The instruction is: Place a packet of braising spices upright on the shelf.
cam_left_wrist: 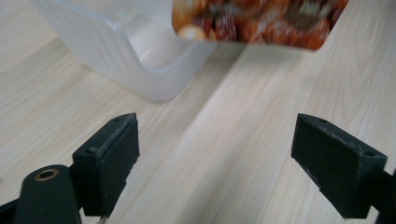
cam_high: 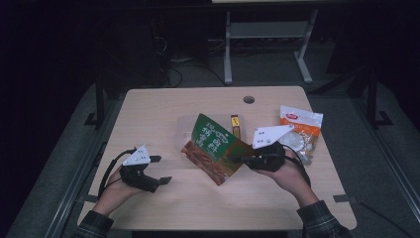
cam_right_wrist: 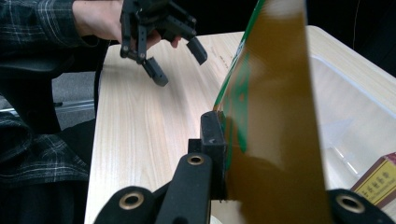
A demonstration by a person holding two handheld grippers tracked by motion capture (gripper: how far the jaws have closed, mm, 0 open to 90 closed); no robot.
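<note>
A green and brown snack bag (cam_high: 213, 148) is held tilted above the table, over the front of a clear plastic container (cam_high: 182, 130). My right gripper (cam_high: 238, 159) is shut on the bag's right edge; in the right gripper view the bag (cam_right_wrist: 275, 116) stands edge-on between the jaws of that gripper (cam_right_wrist: 229, 140). My left gripper (cam_high: 161, 169) is open at the front left, with nothing between its fingers. In the left gripper view this gripper (cam_left_wrist: 215, 140) faces bare wood, with the container's corner (cam_left_wrist: 130, 60) and the bag's lower edge (cam_left_wrist: 261, 21) beyond.
A small yellow and red box (cam_high: 236, 125) lies in the container, and it also appears in the right gripper view (cam_right_wrist: 380, 179). A white and orange snack bag (cam_high: 299, 129) lies at the table's right. A round cable hole (cam_high: 248, 99) sits near the far edge.
</note>
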